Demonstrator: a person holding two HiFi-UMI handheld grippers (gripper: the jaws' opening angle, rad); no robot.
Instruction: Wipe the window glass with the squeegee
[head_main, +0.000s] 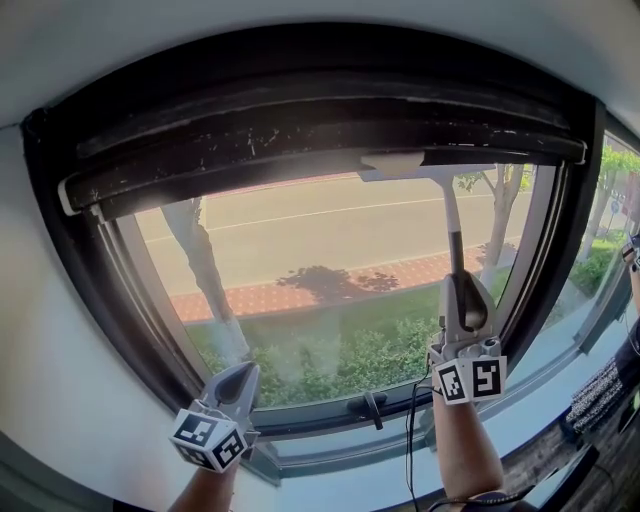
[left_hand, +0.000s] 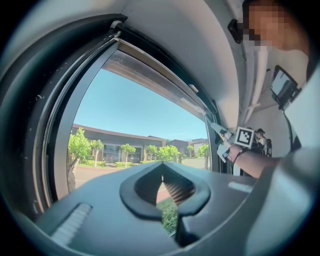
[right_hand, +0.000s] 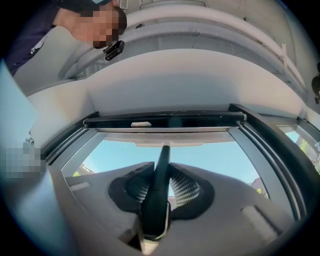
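Squeegee (head_main: 451, 225): blade at top edge of window glass (head_main: 300, 250), handle upright, likely set for a downward pull.
Right gripper (head_main: 462, 295): jaws clamped on the handle, steering it.
Left gripper (head_main: 238, 383): jaws together, empty, held low, clear of the stroke.

**Squeegee held high on the window glass**

The right gripper (head_main: 460, 292) is raised in front of the window glass (head_main: 300, 240) with its jaws closed on the dark handle of the squeegee (head_main: 451, 225). The shaft goes up from the jaws, a little tilted to the left. Its pale blade lies across the top of the pane, just under the dark upper frame (head_main: 300, 130).

The left gripper (head_main: 244, 370) is low at the left, near the bottom corner of the pane, its jaws together and nothing in them.

A small latch (head_main: 371, 406) sits on the lower frame between the two grippers. A thin cable (head_main: 410, 430) hangs beside the right forearm. Through the glass show a road, a red brick path, grass and shrubs.
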